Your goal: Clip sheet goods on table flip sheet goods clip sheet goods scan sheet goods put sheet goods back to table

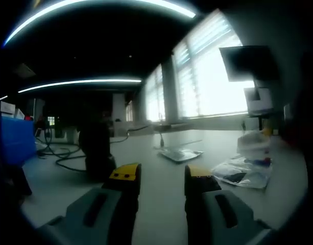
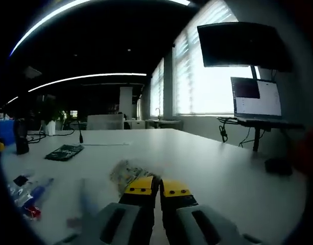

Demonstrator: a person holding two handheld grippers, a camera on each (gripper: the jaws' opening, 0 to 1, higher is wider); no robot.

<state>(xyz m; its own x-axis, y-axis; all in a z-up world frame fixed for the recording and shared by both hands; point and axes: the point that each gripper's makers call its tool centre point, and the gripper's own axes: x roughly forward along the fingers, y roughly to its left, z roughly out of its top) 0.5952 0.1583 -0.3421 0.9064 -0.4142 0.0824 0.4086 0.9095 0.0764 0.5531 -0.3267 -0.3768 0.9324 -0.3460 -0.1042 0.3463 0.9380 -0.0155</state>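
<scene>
R gripper (image 2: 151, 190) was nearly closed, pinching the edge of a sheet goods packet (image 2: 128, 173) lying on the worktop (image 2: 222, 168), prob. to lift it for flipping. L gripper (image 1: 162, 178) hung wide open & empty above the worktop, clear bags (image 1: 245, 168) nearby.

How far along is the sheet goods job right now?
Early, at the first clip. The right gripper has its jaws nearly closed at the edge of a clear sheet packet, which lies flat on the white table. The left gripper is open, holding nothing. Flipping, scanning and putting back look not yet done.
</scene>
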